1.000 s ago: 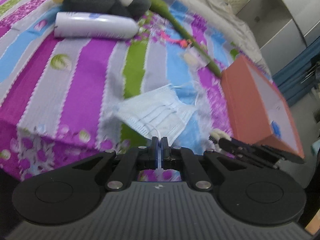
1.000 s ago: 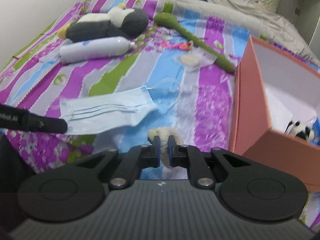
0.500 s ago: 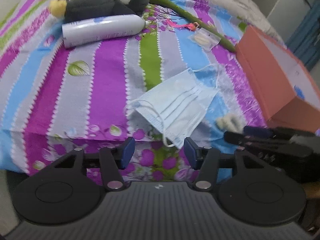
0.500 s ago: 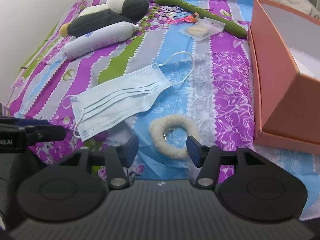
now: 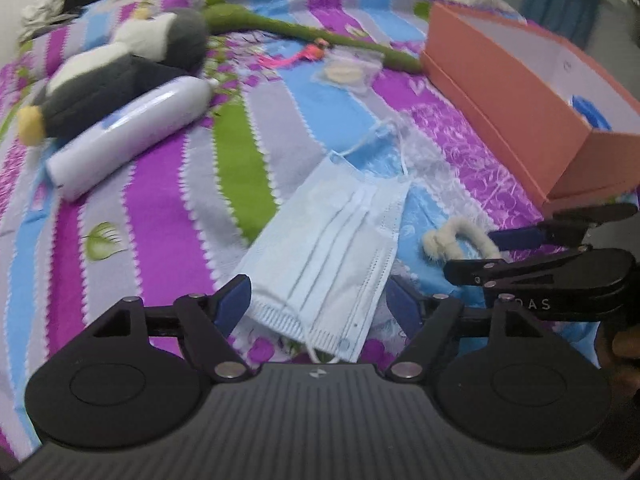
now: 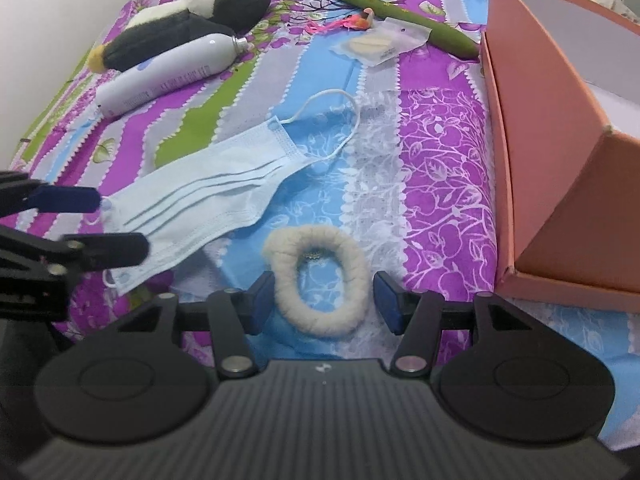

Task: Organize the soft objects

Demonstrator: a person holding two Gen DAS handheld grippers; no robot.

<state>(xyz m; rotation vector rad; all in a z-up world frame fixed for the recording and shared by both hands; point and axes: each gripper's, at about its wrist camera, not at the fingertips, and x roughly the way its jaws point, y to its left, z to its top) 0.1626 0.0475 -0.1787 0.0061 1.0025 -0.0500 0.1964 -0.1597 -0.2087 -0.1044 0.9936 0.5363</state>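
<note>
Left wrist view: left gripper [image 5: 318,305] jaws have just been opening and stand wide, nothing pinched. Mask [image 5: 328,256] lies flat on the bed [image 5: 168,208], well short of the box [image 5: 516,108]; its near edge sits between the jaws, pads not touching it. Right gripper [image 5: 516,252] comes in from the side, between mask and box, around the ring [image 5: 460,240]. Penguin [image 5: 120,76], bottle [image 5: 128,132] and green stick [image 5: 312,36] lie farther from the box, at the far side of the bed.

Right wrist view: right gripper [image 6: 324,300] jaws have just been opening, about half spread, empty. Ring [image 6: 318,276] lies flat on the bed between the pads, one pad just beside its rim on each side, no squeeze visible. Box [image 6: 552,152] is open, just beside the ring. Mask [image 6: 208,208] is beyond the ring from the box, left gripper [image 6: 116,226] at its outer end.

Step, as I read it: pre-grasp on both items, mask and ring. Next: lower slightly, close on each, lift, carry to the box. Mask is thin and flat, so the pinch needs to catch its edge.
</note>
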